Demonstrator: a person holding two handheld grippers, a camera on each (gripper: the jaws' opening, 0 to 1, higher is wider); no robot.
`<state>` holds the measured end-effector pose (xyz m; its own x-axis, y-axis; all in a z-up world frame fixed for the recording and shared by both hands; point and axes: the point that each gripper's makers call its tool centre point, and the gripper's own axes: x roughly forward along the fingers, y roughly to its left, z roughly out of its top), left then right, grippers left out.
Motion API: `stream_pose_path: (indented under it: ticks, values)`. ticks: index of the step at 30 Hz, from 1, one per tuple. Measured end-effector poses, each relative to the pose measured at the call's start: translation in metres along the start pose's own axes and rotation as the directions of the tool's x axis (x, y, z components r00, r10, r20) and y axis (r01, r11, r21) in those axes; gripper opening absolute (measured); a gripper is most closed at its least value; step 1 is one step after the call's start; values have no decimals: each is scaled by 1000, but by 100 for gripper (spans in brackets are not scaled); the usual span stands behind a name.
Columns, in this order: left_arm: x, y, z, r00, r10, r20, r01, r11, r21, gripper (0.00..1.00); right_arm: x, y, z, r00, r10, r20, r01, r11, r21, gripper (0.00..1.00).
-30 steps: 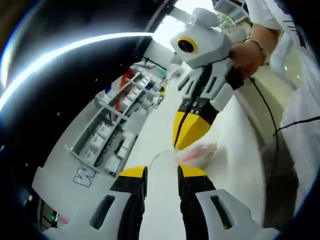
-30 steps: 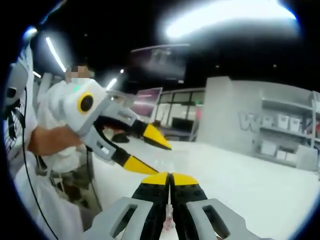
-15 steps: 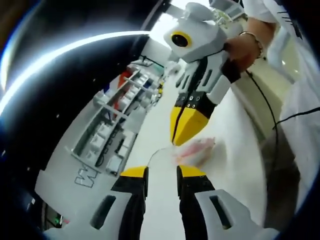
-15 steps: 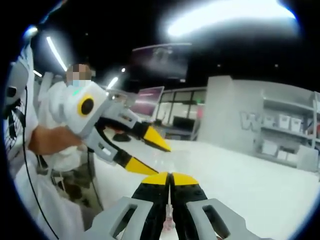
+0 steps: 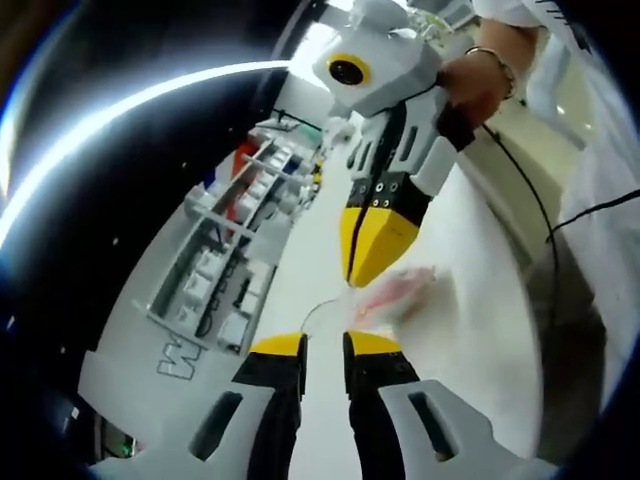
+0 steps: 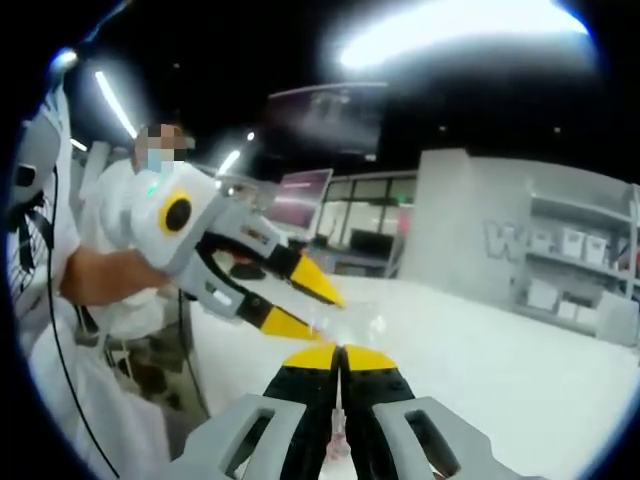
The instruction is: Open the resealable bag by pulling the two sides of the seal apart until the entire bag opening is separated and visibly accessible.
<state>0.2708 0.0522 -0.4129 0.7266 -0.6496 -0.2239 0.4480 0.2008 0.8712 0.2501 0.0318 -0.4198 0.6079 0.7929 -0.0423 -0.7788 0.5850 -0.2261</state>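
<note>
Closing toward the right gripper (image 5: 352,281) since the earlier frame, the spread left gripper (image 6: 318,311) nears the resealable bag (image 5: 395,296), seemingly pinched at its seal by those shut jaws above the white table (image 6: 480,350), still unopened.

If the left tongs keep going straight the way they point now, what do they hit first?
Probably the resealable bag hanging from the shut right tongs, just ahead of the open left tongs; depth is hard to judge.

only a large raised "w" reads on the grey wall (image 6: 505,240).
</note>
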Motion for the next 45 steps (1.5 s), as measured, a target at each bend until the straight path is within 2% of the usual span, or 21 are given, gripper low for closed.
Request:
stream_pose_path:
  ticks: [12, 22, 24, 27, 31, 33, 37, 40, 45]
  values:
    - [-1, 3, -1, 1000, 18, 2, -18, 999, 47, 1, 0, 3, -1, 1000, 6, -9, -6, 1000, -2, 0]
    - [-3, -2, -3, 999, 33, -2, -33, 998, 59, 0, -1, 6, -3, 1000, 4, -5, -4, 1000, 28, 0]
    - [-5, -3, -3, 999, 41, -2, -40, 997, 60, 0, -4, 5, -4, 1000, 0, -8, 1, 998, 58, 2]
    - [-7, -2, -3, 998, 55, -2, -55, 997, 61, 0, -11, 5, 4, 1000, 0, 12, -2, 996, 92, 1]
    - [-7, -4, -3, 998, 70, -5, -69, 994, 80, 0, -15, 5, 29, 998, -7, 69, -1, 993, 115, 0]
    - [-7, -5, -3, 997, 72, -10, -71, 993, 93, 0, -12, 7, 37, 997, 6, 75, -15, 993, 119, 0]
    - [-6, -9, 1, 997, 71, -7, -70, 992, 109, 0, 1, 15, 42, 997, 53, 58, -61, 987, 149, 0]
    - [-7, -11, 5, 997, 76, -5, -75, 988, 136, 0, 11, 20, 36, 997, 74, 12, -75, 988, 133, 0]
    - [-10, -8, 8, 996, 91, 2, -90, 985, 148, 0, 15, 20, 26, 996, 77, -37, -72, 990, 120, 1]
